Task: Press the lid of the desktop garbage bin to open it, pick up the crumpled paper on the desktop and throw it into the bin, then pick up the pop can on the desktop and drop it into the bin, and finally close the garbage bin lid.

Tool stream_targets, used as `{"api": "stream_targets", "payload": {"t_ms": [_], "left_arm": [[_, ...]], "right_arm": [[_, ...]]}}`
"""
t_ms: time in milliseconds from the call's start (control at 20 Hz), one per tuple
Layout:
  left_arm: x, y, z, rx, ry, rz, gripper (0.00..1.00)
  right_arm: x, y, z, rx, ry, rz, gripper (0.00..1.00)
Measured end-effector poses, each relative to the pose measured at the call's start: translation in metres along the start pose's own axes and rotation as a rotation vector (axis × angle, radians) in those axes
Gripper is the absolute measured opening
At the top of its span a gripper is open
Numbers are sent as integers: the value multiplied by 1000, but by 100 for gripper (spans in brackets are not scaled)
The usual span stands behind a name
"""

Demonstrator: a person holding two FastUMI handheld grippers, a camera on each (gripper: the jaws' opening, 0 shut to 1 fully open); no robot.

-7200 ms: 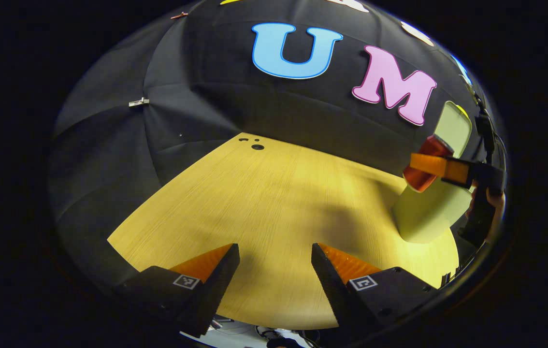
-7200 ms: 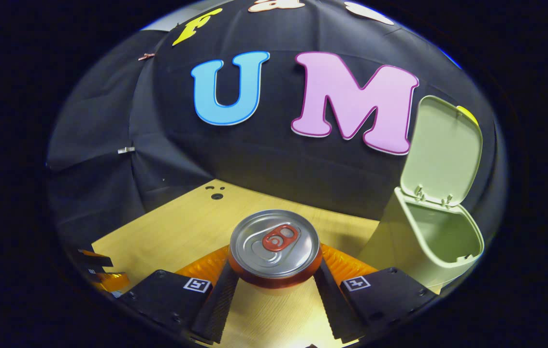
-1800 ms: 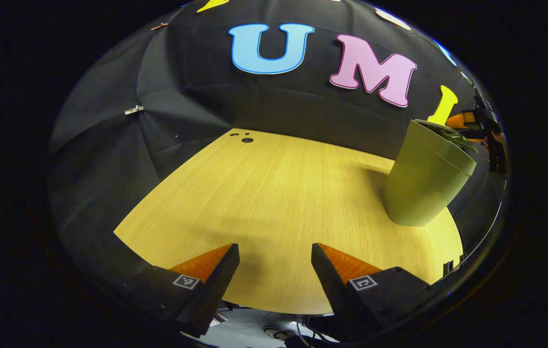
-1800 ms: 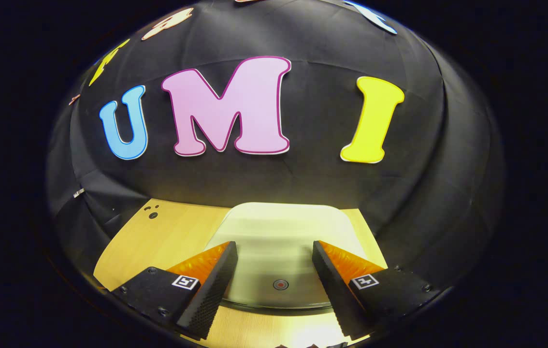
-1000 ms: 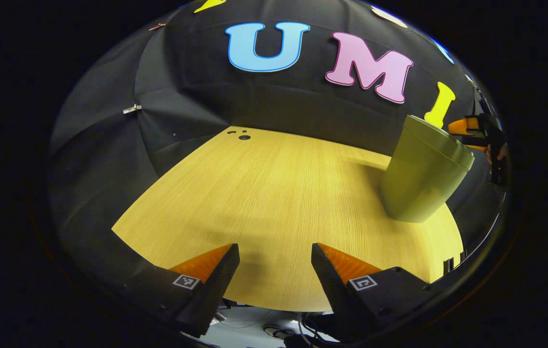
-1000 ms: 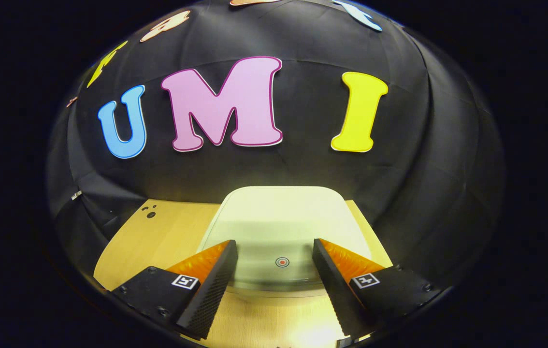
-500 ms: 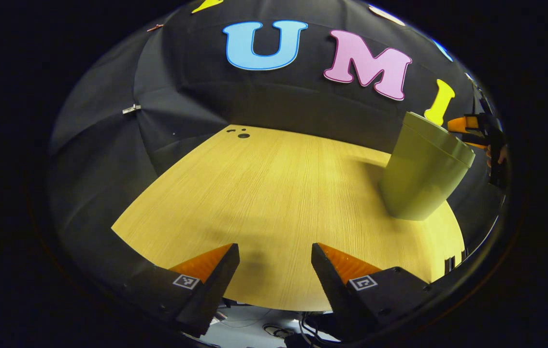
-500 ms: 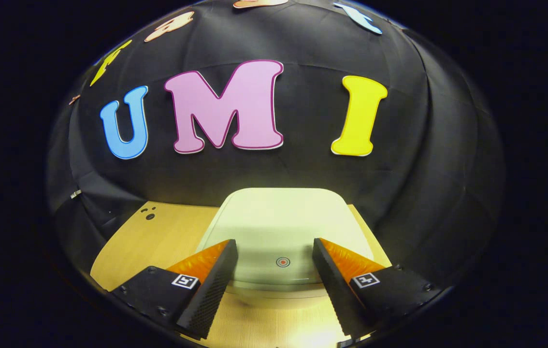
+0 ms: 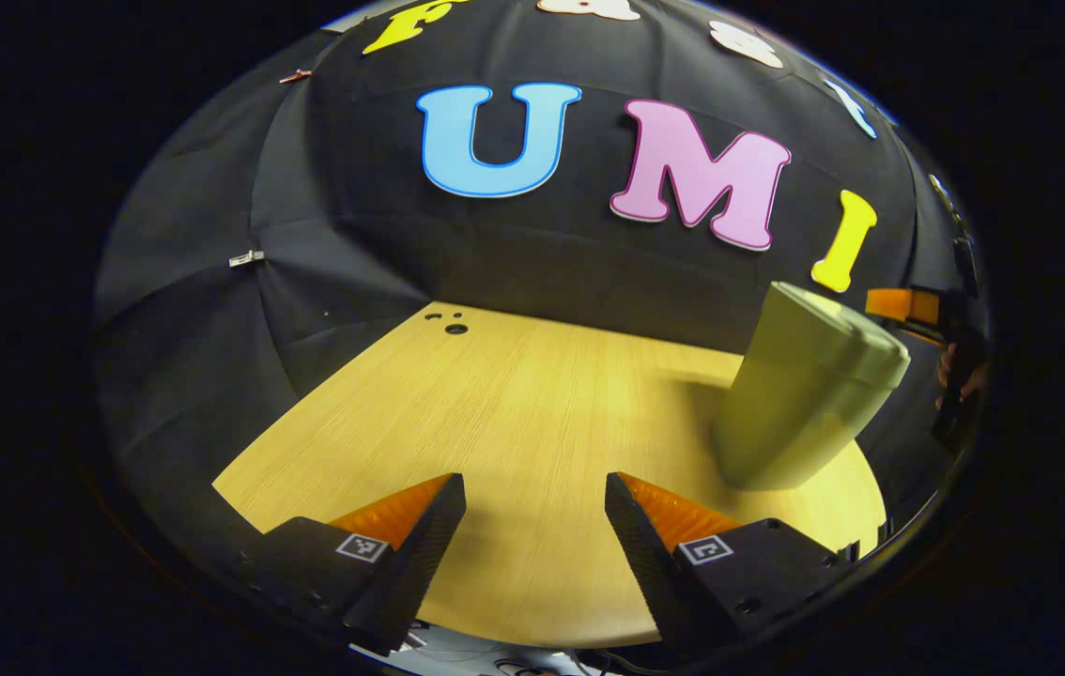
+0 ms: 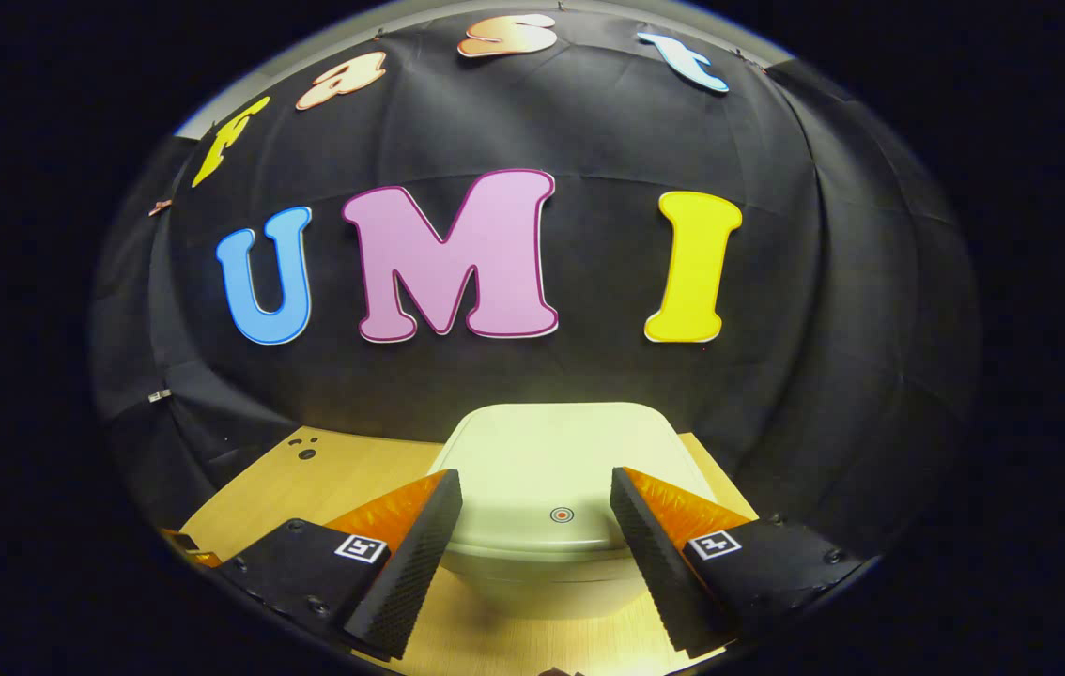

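The pale green garbage bin (image 9: 800, 394) stands on the right side of the wooden desktop (image 9: 532, 413) with its lid down. In the right gripper view its flat lid (image 10: 551, 451) lies straight ahead, a small red ring mark near its front edge. My right gripper (image 10: 535, 549) is open, hovering just above and in front of the lid, nothing between its fingers. It also appears at the far right of the left gripper view, beside the bin, as the right gripper (image 9: 918, 314) with a hand behind it. My left gripper (image 9: 534, 540) is open over the desk's near edge, empty.
Small round holes (image 9: 453, 324) mark the desk's far left corner, also seen as holes (image 10: 305, 449) in the right gripper view. Black cloth walls close the back and sides. A tip of the left gripper (image 10: 187, 549) peeks in low at the left.
The can went out of the right gripper and the bin lid went from upright to shut. Over the last second both grippers tilted up and drew back slightly from the bin.
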State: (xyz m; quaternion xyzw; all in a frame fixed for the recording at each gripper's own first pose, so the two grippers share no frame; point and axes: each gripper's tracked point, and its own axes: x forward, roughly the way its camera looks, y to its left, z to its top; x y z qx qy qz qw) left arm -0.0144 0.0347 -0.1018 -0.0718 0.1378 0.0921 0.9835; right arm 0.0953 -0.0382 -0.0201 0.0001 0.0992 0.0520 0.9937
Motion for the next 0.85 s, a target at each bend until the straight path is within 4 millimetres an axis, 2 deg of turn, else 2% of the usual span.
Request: {"api": "stream_targets", "payload": {"t_ms": [200,300,450,600,750,850], "left_arm": [[-3,-20,54,-2,-112,7,96],[-9,-31,79,-18,-171,-10,96],[-22,-37,108,1,-239,-36,96],[-30,-34,121,55,-286,-61,96],[-43,-33,124,98,-331,-111,96],[-54,-29,118,109,-341,-140,96]], "right_arm": [[-17,17,-6,-49,11,88,100],[-31,33,-13,-59,21,139,99],[-53,54,-29,-64,49,166,99],[-73,80,-39,-40,77,172,99],[-87,88,-31,-60,29,133,99],[-97,94,-27,-63,2,115,99]]}}
